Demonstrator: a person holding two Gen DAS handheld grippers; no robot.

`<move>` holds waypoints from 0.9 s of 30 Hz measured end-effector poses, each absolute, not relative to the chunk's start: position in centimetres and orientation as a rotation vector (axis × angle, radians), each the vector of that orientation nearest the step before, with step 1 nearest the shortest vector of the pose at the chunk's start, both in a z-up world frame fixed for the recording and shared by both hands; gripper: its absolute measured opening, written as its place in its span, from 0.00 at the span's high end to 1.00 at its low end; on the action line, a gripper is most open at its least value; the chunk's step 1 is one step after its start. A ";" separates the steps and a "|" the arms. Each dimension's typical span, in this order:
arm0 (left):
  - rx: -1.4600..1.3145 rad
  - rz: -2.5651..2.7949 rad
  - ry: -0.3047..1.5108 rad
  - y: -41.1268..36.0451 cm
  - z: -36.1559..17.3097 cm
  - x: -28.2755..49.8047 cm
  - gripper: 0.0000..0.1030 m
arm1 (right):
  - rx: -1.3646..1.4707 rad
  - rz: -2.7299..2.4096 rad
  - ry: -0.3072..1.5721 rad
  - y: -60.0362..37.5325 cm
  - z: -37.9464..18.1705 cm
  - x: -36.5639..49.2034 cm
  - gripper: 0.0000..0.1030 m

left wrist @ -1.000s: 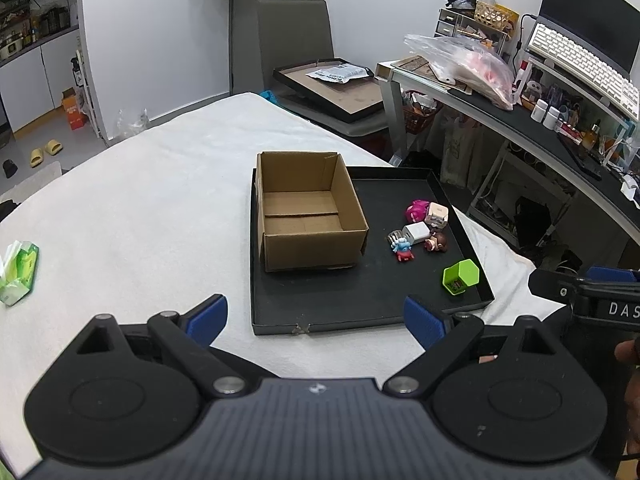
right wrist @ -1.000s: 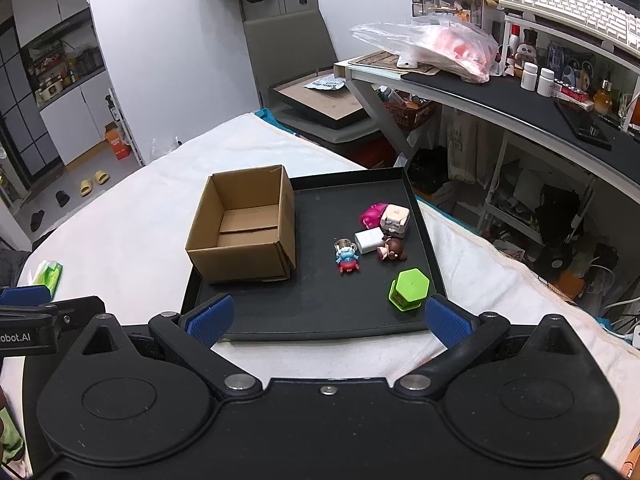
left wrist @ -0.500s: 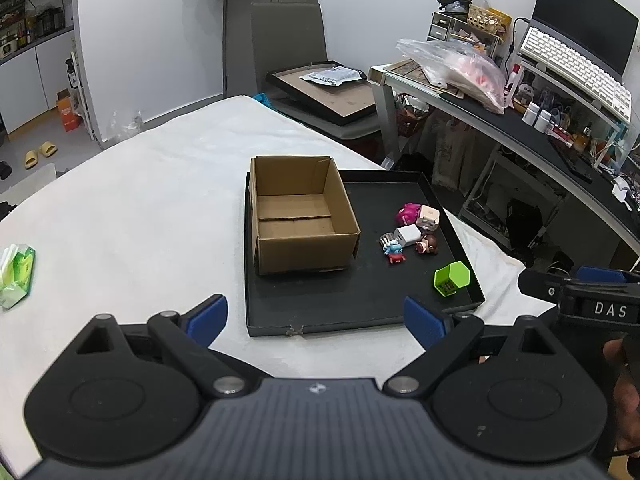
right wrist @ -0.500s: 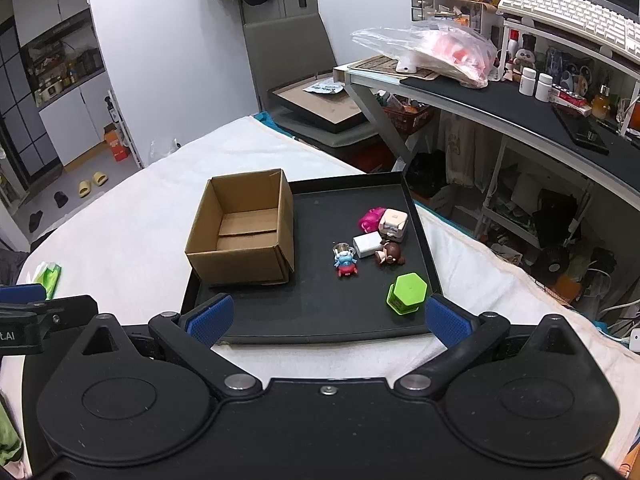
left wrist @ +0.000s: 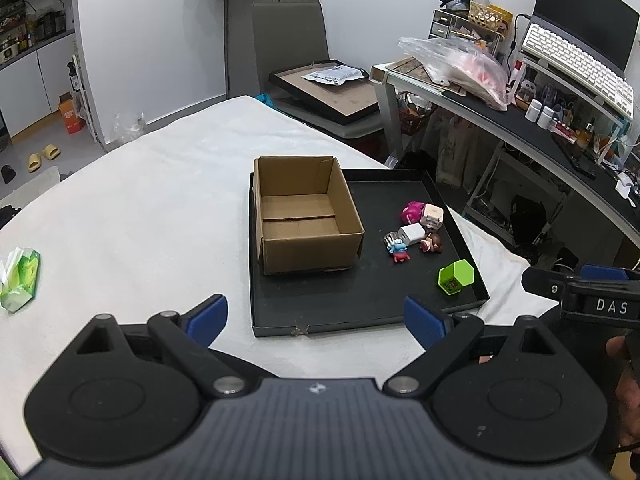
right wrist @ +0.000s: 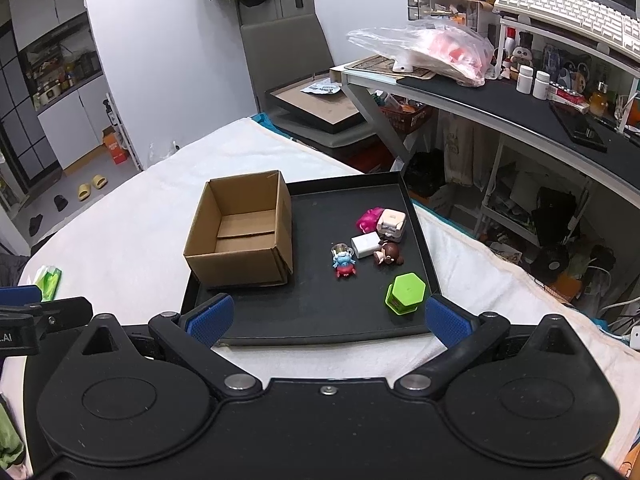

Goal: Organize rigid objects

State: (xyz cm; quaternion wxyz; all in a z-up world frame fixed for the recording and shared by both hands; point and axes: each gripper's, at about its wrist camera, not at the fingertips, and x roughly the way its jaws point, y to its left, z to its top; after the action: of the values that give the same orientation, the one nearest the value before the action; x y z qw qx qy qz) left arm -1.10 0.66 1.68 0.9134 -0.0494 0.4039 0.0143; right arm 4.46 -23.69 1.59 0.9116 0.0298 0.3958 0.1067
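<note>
Cardboard box (left wrist: 306, 216) stands mouth-up, long axis running away along the black tray (left wrist: 372, 304); left gripper (left wrist: 316, 316) and right gripper (right wrist: 326, 318) both gape empty.

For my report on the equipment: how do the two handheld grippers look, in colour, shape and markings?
Both are black plastic. The left gripper and right gripper each have two round pivot discs, silver bolts, angular linkages and blue textured fingertip pads. White letters "DAS" mark the right one's side.
</note>
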 end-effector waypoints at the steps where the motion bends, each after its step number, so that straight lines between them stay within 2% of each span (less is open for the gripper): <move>1: -0.101 0.030 0.832 0.6 1.7 -1.1 0.09 | 0.060 0.220 0.816 -23.7 1.6 4.5 0.00; 27: -0.149 0.054 0.890 1.9 -1.8 2.4 0.09 | 0.123 0.165 0.871 -24.7 -1.4 7.2 0.00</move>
State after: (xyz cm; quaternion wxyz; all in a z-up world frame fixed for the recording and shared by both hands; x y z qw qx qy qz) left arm 2.35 1.93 -1.78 0.8996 -0.0722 0.4300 0.0263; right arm 7.18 -24.67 -1.39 0.9014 0.0595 0.4213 0.0796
